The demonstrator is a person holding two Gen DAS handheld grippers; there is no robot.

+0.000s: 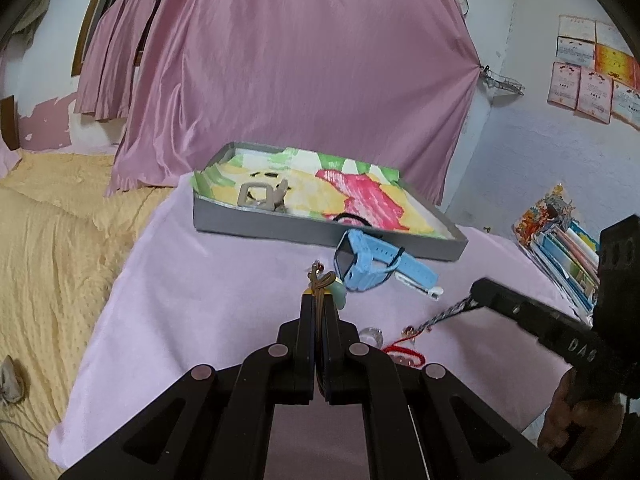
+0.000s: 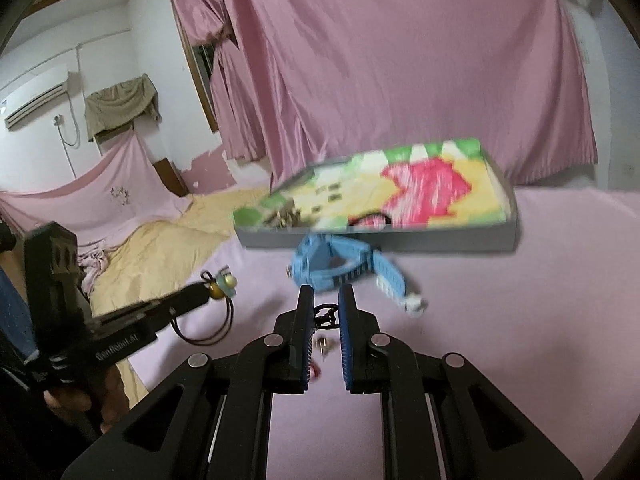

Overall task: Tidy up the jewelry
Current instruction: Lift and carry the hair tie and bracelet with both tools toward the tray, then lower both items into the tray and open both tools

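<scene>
The brown cord necklace with a pale green and yellow bead charm hangs pinched in the left gripper, jaws pressed together on the cord above the pink cloth-covered table. It looks light and limp, likely to swing, so holding the cord near the charm suits it. The right gripper holds its jaws slightly spread around a small dark chain piece; whether they touch it I cannot tell. Beyond lie a blue plastic watch and the grey tray with a colourful lining.
</scene>
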